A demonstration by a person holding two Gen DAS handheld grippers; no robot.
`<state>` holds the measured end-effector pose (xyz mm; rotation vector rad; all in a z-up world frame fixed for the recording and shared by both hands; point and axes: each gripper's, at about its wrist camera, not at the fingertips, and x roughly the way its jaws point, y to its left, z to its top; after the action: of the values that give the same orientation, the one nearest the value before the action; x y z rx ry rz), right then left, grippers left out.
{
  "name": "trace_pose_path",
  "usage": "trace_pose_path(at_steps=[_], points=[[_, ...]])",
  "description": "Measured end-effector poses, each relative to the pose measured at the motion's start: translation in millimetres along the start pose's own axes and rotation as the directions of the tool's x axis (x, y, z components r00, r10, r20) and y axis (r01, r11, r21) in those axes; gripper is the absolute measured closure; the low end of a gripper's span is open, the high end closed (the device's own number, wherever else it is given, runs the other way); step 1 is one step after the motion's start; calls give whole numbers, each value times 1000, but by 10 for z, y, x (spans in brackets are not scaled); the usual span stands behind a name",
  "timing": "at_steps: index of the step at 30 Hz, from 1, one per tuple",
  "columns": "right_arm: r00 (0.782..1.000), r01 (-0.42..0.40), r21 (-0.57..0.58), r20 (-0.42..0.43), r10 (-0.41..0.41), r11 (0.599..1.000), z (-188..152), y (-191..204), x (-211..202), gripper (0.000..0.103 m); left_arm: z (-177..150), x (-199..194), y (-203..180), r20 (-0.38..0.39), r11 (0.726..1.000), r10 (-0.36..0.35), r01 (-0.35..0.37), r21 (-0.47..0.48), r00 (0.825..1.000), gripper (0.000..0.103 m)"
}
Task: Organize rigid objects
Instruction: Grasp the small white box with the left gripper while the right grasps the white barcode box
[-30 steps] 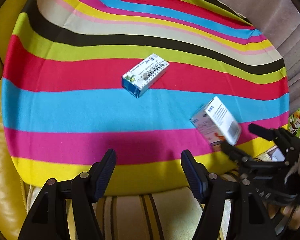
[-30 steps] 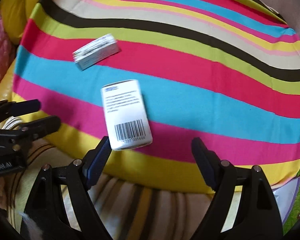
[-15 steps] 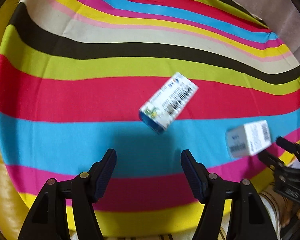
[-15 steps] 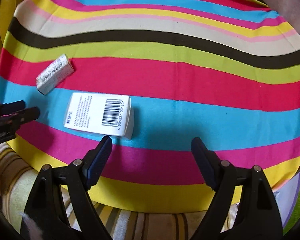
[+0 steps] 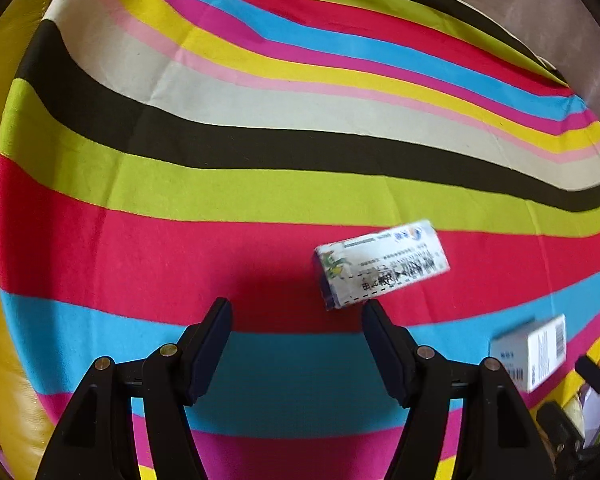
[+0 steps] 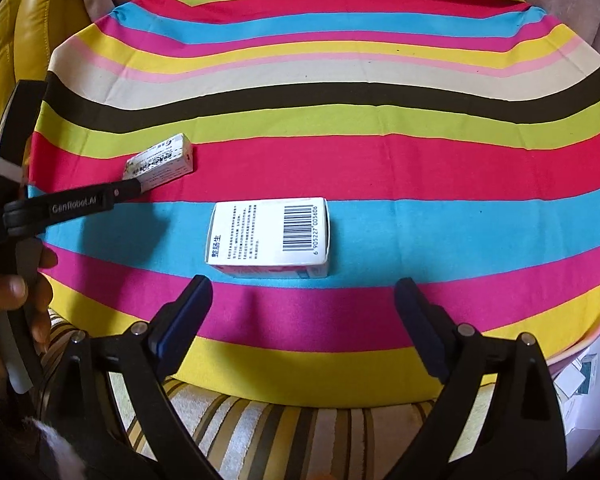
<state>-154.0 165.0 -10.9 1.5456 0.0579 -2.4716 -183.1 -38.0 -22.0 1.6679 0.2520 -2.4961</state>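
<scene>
Both sets of tongs stand wide open and hold nothing. Left tongs hover above the striped cloth on the tabletop, their right fingertip just short of the near left corner of the small printed box, which lies on the red stripe. Right tongs hang just near of the white barcode box, which lies flat on the blue stripe. Two boxes are visible, one before each pair. Only the right wrist view shows the person's left hand on its tool, at far left.
</scene>
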Motion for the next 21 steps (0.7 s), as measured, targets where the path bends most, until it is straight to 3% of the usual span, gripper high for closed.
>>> trace_pose_path(at_steps=[3,5,7,14,19,21], points=[[1000,3,1,8,-3,1000,-5,17,11,9,-53,-43,-48,-6,997,-58,57,-54,998,32],[1000,10,-2,15,-10,1000,-14,25,25,9,-101,-114,-100,6,991,-108,108,-80,994,17],[1000,10,3,22,-10,1000,-30,32,16,9,-96,-176,-283,25,990,-126,127,-67,992,16],[998,19,16,53,-20,1000,-23,24,-32,8,37,0,-501,-3,987,-58,57,-147,998,16],[997,37,-3,72,-37,999,-5,99,-38,8,45,118,-648,-26,992,9,-12,-123,1000,17],[996,49,-19,70,-47,999,7,147,-7,7,32,89,-704,-18,995,28,-29,-98,999,26]])
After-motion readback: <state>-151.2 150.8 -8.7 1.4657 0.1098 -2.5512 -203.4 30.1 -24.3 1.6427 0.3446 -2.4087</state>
